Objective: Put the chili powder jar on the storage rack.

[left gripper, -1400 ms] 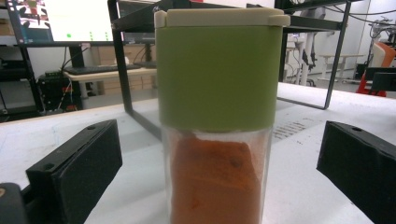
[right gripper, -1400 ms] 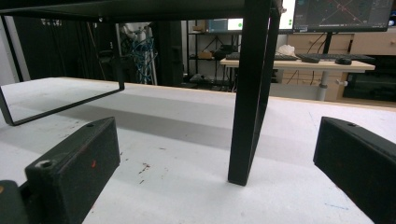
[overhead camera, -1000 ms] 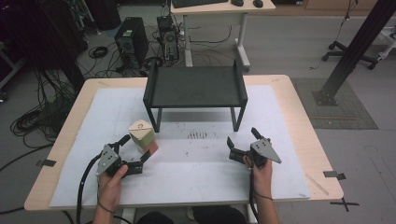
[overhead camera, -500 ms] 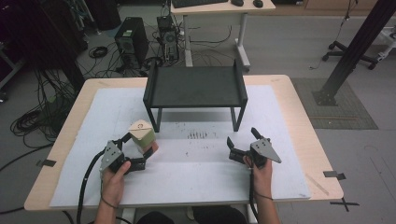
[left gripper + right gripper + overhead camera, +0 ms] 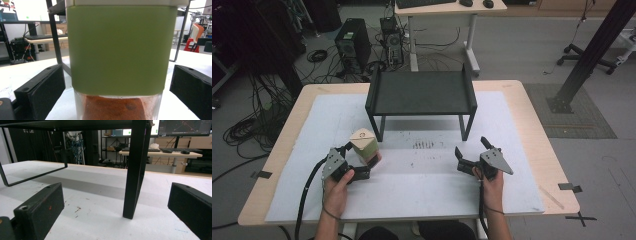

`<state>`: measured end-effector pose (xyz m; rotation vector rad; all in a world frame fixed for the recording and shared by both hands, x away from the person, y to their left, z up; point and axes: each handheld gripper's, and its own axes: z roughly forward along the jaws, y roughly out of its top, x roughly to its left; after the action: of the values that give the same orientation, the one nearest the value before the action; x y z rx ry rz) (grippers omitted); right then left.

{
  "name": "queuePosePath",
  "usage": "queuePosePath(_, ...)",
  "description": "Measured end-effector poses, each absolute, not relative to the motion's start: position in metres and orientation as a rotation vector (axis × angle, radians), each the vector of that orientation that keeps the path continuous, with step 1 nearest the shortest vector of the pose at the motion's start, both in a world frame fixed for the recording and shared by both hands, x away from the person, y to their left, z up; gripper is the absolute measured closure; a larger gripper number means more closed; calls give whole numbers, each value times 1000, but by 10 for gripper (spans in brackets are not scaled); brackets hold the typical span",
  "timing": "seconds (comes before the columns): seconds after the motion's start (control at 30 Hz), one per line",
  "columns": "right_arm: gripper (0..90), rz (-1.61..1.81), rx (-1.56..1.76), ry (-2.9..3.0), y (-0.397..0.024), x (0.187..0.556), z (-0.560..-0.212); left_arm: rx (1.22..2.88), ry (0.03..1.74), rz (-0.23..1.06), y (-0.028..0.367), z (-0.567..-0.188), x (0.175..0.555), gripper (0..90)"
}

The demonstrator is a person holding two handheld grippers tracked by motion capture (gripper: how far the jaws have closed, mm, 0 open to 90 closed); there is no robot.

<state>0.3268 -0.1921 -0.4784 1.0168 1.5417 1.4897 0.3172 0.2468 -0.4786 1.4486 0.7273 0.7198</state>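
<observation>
Moved in closer on the green-sleeved spice jar (image 5: 116, 50) with the left claw (image 5: 362, 167): jaws wide, flanking it, not yet touching. Standing upright on the bench (image 5: 422, 185), front-left of the black shelf (image 5: 421, 93). Right claw (image 5: 469, 156) wide, idle.

Both forearms bare, no sleeves. Left gripper (image 5: 354, 161): black body, grey three-cornered plate on top, black cable trailing back. Right gripper (image 5: 471, 151): same build. Jaws are blocky matte-black pads, each with a small round hole near the top corner.
</observation>
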Motion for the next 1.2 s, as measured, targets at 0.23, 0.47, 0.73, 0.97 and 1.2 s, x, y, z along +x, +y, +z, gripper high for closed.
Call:
queuePosePath(0.23,3,1490,1017,1541,-192,327,-478,1456,734,720,244,-478,321,2)
queuePosePath(0.47,3,1488,1016,1545,-192,327,-478,1457,745,726,242,-478,324,2)
queuePosePath(0.73,3,1490,1016,1544,-192,327,-478,1460,737,727,241,-478,325,2)
queuePosePath(0.97,3,1490,1016,1540,-192,326,-478,1461,735,734,241,-478,325,2)
queuePosePath(1.2,3,1490,1017,1540,-192,327,-478,1460,734,735,241,-478,325,2)
